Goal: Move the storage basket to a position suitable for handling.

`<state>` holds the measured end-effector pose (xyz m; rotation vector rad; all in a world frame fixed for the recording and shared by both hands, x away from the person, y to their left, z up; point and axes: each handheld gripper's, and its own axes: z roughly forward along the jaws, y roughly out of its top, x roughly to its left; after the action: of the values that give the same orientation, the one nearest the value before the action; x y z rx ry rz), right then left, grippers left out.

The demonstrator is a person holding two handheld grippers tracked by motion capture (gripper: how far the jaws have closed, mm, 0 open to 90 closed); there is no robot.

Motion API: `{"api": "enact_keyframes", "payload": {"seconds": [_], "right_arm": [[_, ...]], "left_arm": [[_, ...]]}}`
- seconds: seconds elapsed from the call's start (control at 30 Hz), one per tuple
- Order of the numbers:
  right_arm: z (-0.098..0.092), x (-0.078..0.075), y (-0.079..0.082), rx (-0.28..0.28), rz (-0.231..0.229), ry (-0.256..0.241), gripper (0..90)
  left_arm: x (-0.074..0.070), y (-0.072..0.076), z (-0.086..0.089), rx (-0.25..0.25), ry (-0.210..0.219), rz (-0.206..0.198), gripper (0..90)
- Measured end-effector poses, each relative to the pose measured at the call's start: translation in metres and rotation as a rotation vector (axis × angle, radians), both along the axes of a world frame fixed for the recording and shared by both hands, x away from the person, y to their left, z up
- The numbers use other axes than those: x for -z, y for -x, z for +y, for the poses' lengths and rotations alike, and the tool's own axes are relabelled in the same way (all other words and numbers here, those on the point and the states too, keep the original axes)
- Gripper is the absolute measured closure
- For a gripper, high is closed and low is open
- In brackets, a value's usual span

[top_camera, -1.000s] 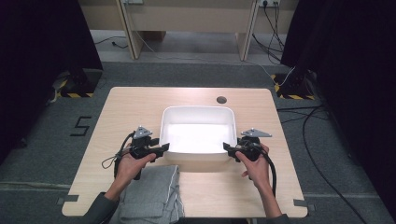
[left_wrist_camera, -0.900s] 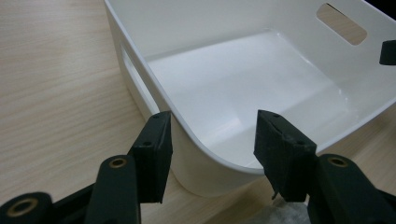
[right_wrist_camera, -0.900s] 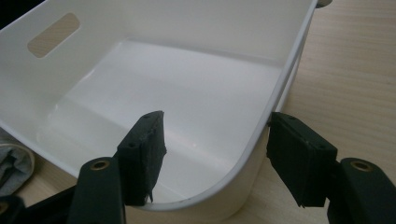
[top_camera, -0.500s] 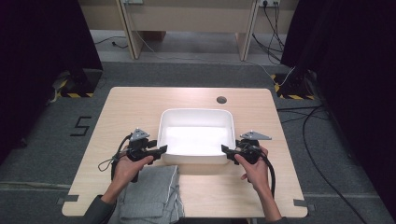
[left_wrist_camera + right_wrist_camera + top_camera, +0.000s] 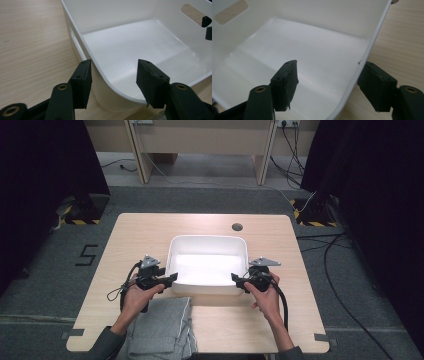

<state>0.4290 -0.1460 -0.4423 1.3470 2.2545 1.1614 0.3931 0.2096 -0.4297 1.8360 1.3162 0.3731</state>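
A white plastic bin point(image 5: 207, 242) stands in the middle of the wooden table point(image 5: 125, 245), with nothing in it. My left gripper point(image 5: 169, 280) is at the bin's near left corner. In the left gripper view it point(image 5: 112, 82) is open, one jaw outside the wall point(image 5: 82, 47) and one inside. My right gripper point(image 5: 236, 281) is at the near right corner. In the right gripper view it point(image 5: 327, 85) is also open, astride the bin's rim point(image 5: 372, 42). A folded grey cloth point(image 5: 160, 330) lies at the front edge below my left hand.
A round cable hole point(image 5: 237, 226) sits in the table behind the bin. The bin has handle slots point(image 5: 231, 11) in its side walls. Bare wood lies to the left and right of the bin. Cables point(image 5: 345, 270) trail on the floor to the right.
The bin and both grippers have shifted slightly toward the person and a little left. Both grippers have stayed astride the near corners.
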Motion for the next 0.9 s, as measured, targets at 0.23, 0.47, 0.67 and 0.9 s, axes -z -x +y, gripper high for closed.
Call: {"api": "enact_keyframes", "payload": {"seconds": [0.23,0.47,0.67,0.9], "right_arm": [[0.007,-0.002,-0.015,0.005,0.002,0.036,34.3],[0.006,-0.001,-0.028,0.013,0.003,0.023,35.4],[0.002,-0.001,-0.029,0.028,0.008,-0.019,35.4],[-0.013,-0.025,0.000,0.028,-0.079,-0.098,26.5]], "left_arm": [[0.000,-0.009,-0.001,-0.022,-0.014,-0.004,45.6],[0.000,-0.018,-0.003,-0.028,-0.014,0.007,45.5],[-0.004,-0.016,0.006,-0.036,0.071,0.007,40.0],[-0.020,0.010,0.024,-0.012,0.073,-0.021,32.7]]}}
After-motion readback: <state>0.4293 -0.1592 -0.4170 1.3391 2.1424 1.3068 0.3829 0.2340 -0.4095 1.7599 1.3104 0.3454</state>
